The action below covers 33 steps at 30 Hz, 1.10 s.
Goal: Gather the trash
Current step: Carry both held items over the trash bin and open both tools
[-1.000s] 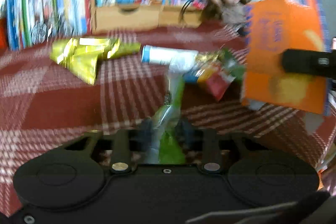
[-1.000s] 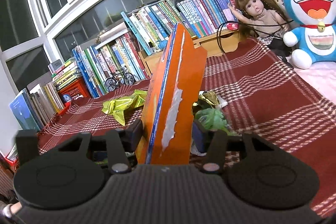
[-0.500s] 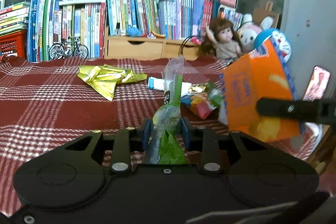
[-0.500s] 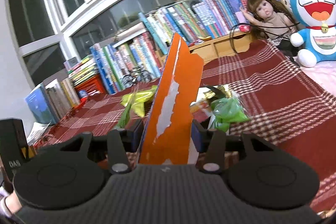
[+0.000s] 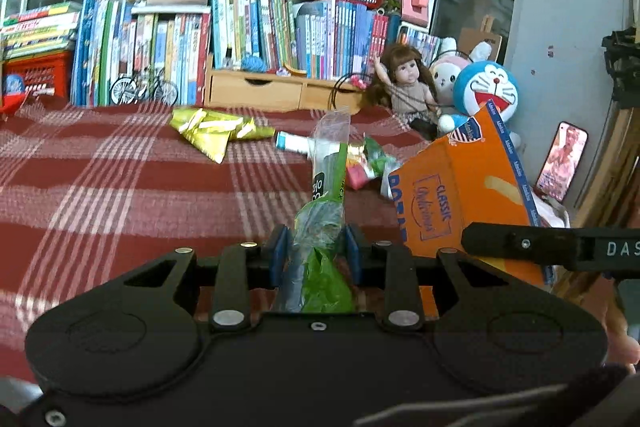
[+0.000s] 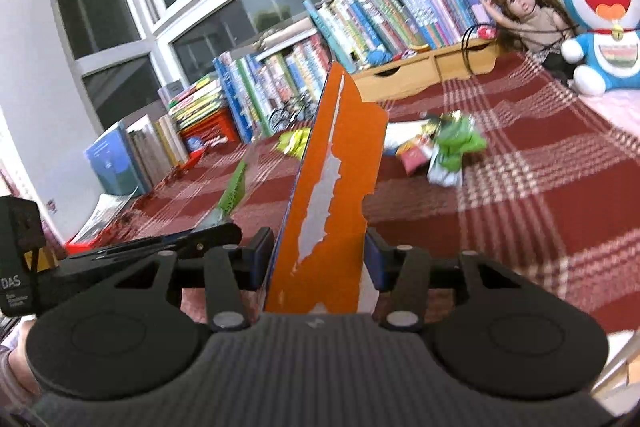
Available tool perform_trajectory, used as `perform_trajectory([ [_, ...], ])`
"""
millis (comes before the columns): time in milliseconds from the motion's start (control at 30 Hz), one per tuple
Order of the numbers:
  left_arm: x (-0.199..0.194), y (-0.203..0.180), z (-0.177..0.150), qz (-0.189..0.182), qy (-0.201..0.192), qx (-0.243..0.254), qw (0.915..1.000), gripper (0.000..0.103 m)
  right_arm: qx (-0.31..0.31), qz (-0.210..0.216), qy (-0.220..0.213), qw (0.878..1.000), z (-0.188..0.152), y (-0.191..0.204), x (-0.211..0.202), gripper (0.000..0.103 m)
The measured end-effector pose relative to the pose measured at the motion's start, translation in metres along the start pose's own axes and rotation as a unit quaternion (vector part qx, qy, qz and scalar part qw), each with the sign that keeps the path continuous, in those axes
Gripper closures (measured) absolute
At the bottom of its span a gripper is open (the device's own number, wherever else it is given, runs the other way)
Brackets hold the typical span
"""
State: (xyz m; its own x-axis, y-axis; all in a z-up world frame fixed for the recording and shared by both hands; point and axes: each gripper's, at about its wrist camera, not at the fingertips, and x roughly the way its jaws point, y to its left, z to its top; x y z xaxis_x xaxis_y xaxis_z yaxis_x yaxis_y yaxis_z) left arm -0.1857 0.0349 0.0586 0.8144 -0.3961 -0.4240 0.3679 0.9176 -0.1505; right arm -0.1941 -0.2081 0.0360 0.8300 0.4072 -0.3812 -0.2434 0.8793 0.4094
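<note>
My left gripper (image 5: 314, 253) is shut on a clear and green plastic wrapper (image 5: 326, 183) that stands up between its blue pads. My right gripper (image 6: 318, 261) is shut on a flattened orange snack box (image 6: 336, 187), held edge-on and upright. That same orange box (image 5: 460, 199) shows to the right in the left wrist view, with the right gripper's finger across its lower edge. More trash lies on the red plaid cloth (image 5: 100, 179): a gold foil bag (image 5: 212, 129), a white tube (image 5: 292, 143) and a pile of green and red wrappers (image 6: 444, 147).
Rows of books (image 5: 240, 31), a wooden drawer box (image 5: 276, 91), a small model bicycle (image 5: 142, 91), a doll (image 5: 408, 79) and blue and white plush toys (image 6: 604, 11) line the back. A phone (image 5: 562, 163) leans at the right edge.
Both grippers have drawn back from the trash pile, which now looks farther away. The orange box has dropped lower and nearer to my left gripper. Both grips are unchanged.
</note>
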Motion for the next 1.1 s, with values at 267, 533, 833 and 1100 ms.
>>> perform_trajectory([
  [267, -0.024, 0.003, -0.048, 0.013, 0.051, -0.024, 0.9984, 0.074, 0.004, 0.01, 0.06, 0.998, -0.046, 0.011, -0.012, 0.051],
  [533, -0.021, 0.01, -0.1, 0.033, 0.124, -0.043, 0.9908, 0.074, 0.026, 0.009, 0.134, 0.991, -0.093, 0.009, 0.0, 0.051],
  [833, 0.009, 0.012, -0.154, 0.059, 0.19, -0.039, 0.9791, 0.074, 0.035, -0.019, 0.211, 0.977, -0.14, -0.007, 0.037, 0.051],
  [1100, 0.047, 0.019, -0.194, 0.083, 0.234, -0.049, 0.9674, 0.074, 0.041, -0.036, 0.266, 0.962, -0.173, -0.02, 0.071, 0.051],
])
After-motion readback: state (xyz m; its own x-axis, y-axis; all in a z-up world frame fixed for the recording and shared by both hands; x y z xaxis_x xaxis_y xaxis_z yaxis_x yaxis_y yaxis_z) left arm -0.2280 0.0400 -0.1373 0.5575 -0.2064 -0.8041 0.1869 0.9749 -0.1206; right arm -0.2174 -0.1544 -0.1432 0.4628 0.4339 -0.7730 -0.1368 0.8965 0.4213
